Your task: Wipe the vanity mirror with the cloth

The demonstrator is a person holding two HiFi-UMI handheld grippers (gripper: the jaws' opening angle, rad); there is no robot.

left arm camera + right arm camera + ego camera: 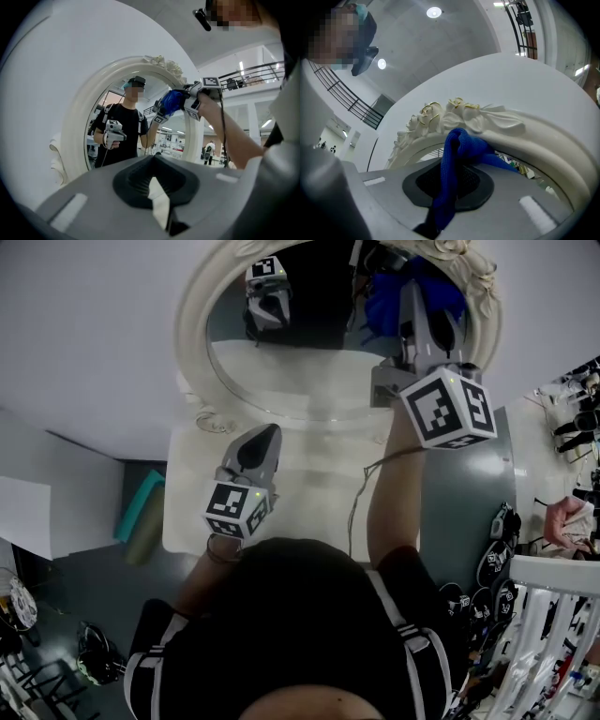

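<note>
The oval vanity mirror (193,324) with its ornate white frame stands at the back of a white table (309,498). My right gripper (412,307) is raised to the mirror's upper right and is shut on a blue cloth (388,294). In the right gripper view the cloth (455,154) hangs from the gripper (447,190) and bunches against the carved crest of the frame (520,133). My left gripper (265,435) is held low over the table with its jaws shut and empty, pointing at the glass. In the left gripper view, the gripper (154,190) faces the mirror (77,110) and the cloth (171,101).
A thin cable (359,498) hangs from my right arm over the table. A teal box (141,510) lies on the floor to the left. Dark shoes (497,554) and a white rack (553,610) stand on the right.
</note>
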